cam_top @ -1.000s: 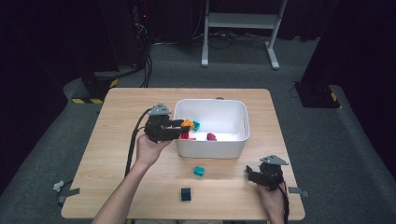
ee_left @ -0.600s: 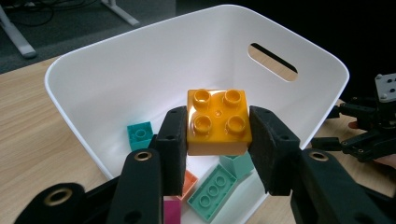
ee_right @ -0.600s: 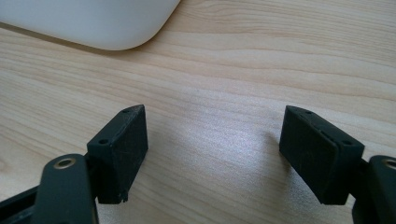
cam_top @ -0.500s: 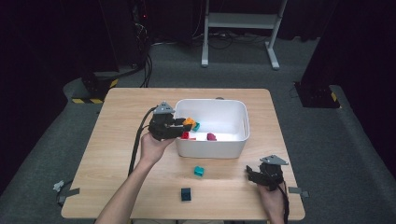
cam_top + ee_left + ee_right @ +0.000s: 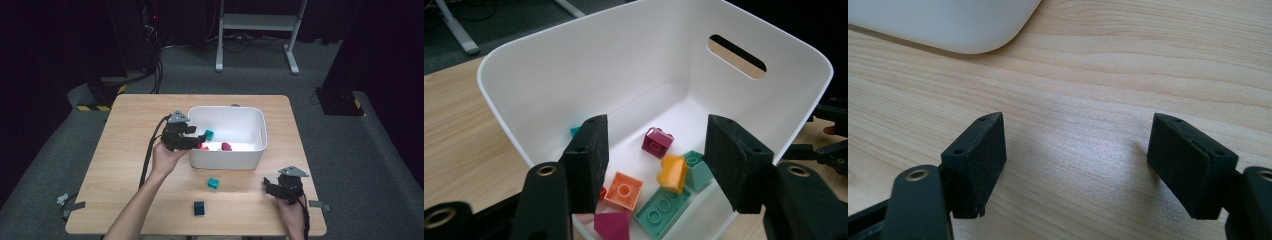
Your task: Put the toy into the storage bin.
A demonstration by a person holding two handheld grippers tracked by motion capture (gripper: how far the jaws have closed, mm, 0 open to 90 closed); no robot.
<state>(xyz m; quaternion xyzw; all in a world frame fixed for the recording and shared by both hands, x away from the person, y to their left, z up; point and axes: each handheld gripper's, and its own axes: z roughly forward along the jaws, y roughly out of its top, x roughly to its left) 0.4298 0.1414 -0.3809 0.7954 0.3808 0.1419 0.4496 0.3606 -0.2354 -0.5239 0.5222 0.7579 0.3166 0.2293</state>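
My left gripper [image 5: 196, 138] hangs over the left rim of the white bin [image 5: 227, 109]. In the left gripper view its jaws [image 5: 656, 135] have just been opening, and nothing is pressed between the pads. Below them an orange-yellow brick [image 5: 672, 172] is blurred and free inside the bin [image 5: 624, 65]. It is among a magenta brick [image 5: 657, 142], an orange square brick [image 5: 624, 190] and a teal flat brick [image 5: 661, 210]. My right gripper [image 5: 272, 186] rests near the table's front right, open over bare wood [image 5: 1078, 125].
A teal brick [image 5: 213, 183] and a dark blue brick [image 5: 199, 208] lie on the wooden table [image 5: 125, 150] in front of the bin. A corner of the bin [image 5: 948, 25] lies ahead of the right jaws. Cables trail from the left gripper.
The orange brick that sat between the left jaws at the bin's rim has left them and is now down in the bin. The left jaws stand wider apart. The right gripper has not moved.
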